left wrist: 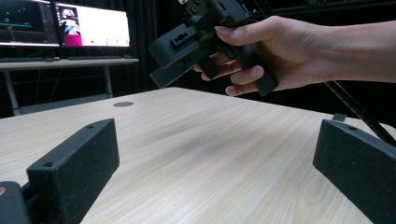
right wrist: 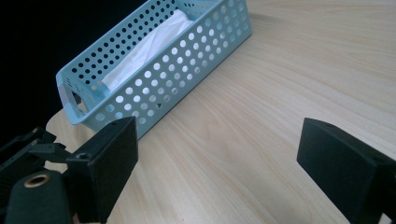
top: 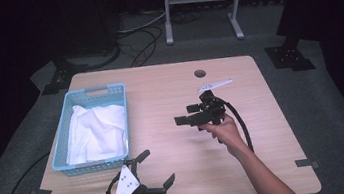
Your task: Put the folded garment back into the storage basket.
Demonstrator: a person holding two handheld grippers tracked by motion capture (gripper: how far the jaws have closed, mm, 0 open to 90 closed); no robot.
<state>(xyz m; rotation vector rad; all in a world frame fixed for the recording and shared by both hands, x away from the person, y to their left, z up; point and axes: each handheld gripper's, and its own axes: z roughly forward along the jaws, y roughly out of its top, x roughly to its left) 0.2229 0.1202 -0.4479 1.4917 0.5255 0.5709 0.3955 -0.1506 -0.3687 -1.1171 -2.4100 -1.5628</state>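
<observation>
The light blue basket (top: 92, 130) stands on the left part of the wooden table (top: 180, 176), with a white cloth (top: 98, 132) lying inside it; the right gripper (top: 188, 115) is held above the table middle, jaws wide apart and empty; the left gripper (top: 156, 168) rests near the front edge, just beside the basket, jaws apart too, holding nothing.

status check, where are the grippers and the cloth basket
Left gripper open, low at the near table edge. Right gripper open, empty, held above mid-table. White cloth sits in the blue basket, untouched. Nothing in the way.
</observation>
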